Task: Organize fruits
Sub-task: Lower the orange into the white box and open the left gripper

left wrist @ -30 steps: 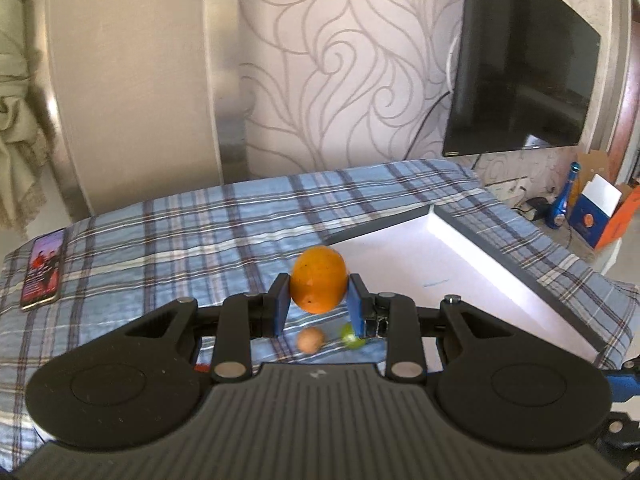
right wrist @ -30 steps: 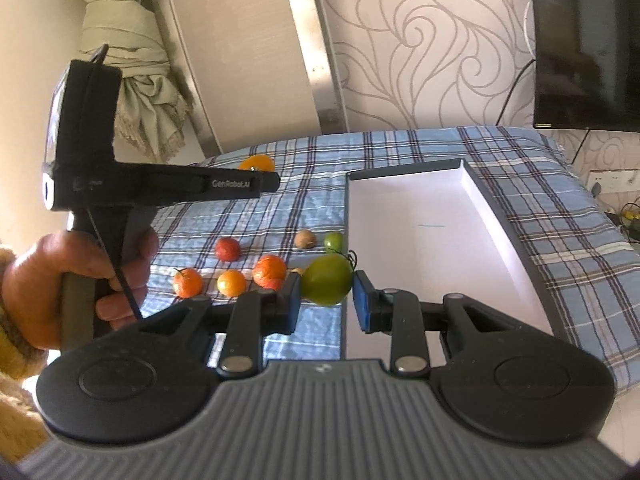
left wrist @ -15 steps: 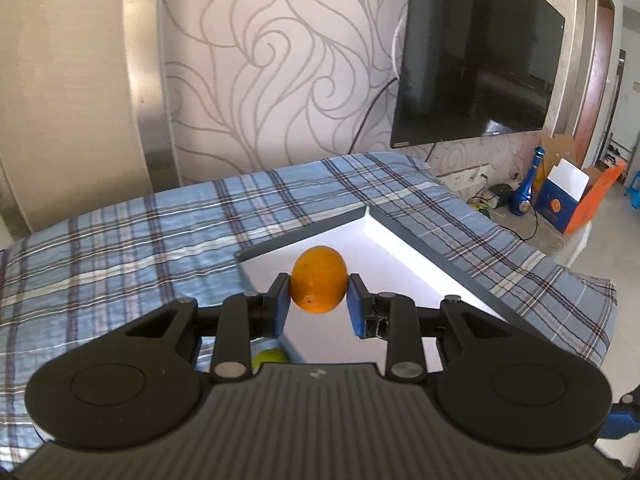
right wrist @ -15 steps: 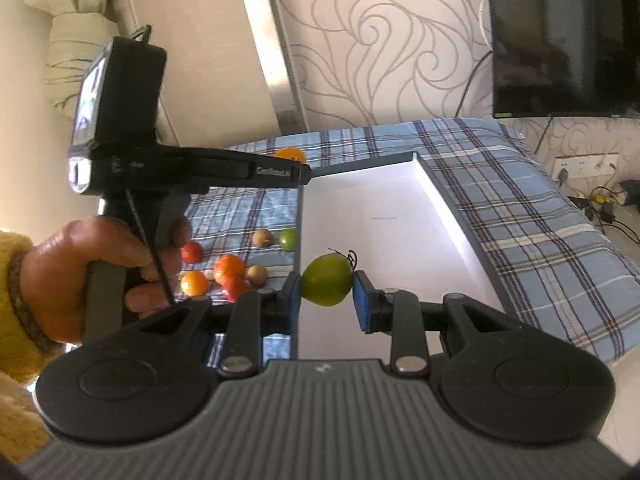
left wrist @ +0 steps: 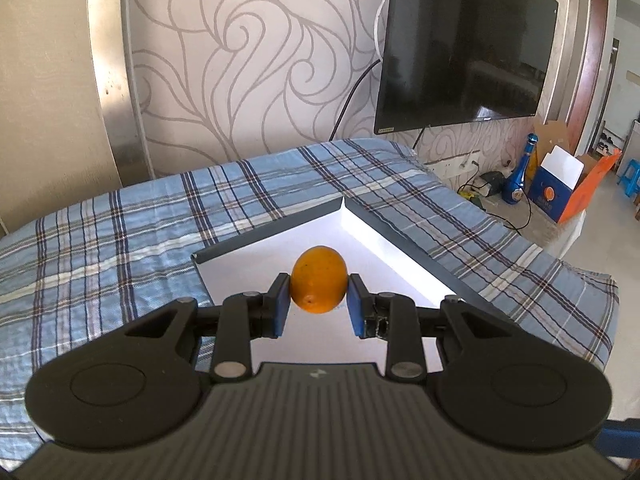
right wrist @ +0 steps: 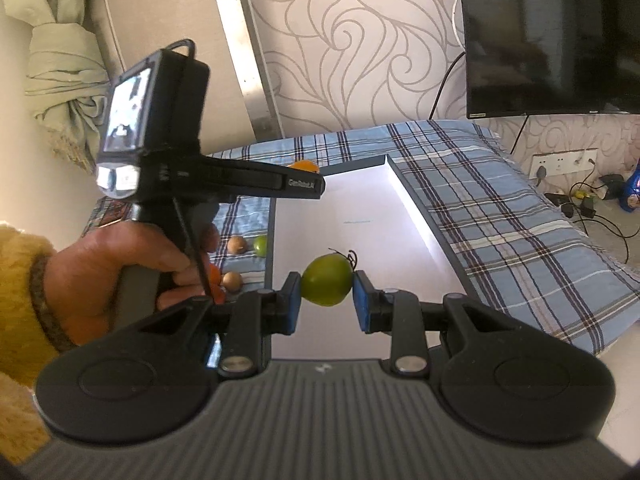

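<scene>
My left gripper (left wrist: 318, 307) is shut on an orange (left wrist: 318, 285) and holds it in the air over the near left part of a white tray (left wrist: 394, 256) with a dark rim. In the right wrist view my right gripper (right wrist: 327, 303) is shut on a green tomato (right wrist: 327, 279) with a dark stem, held above the same tray (right wrist: 416, 216). A hand (right wrist: 100, 280) in a yellow sleeve holds the left gripper's body (right wrist: 168, 160) at the left, and the orange (right wrist: 304, 165) peeks over its arm.
Left of the tray lie loose fruits on the blue plaid cloth (right wrist: 500, 216): two brown ones (right wrist: 237, 245) (right wrist: 232, 280), a small green one (right wrist: 261, 245) and an orange one partly hidden by the hand. A TV (left wrist: 464, 40) hangs on the wall; a bottle and boxes stand on the floor at right.
The left gripper carried the orange rightward from over the loose fruits to over the tray. The right gripper with the green tomato shifted slightly further over the tray.
</scene>
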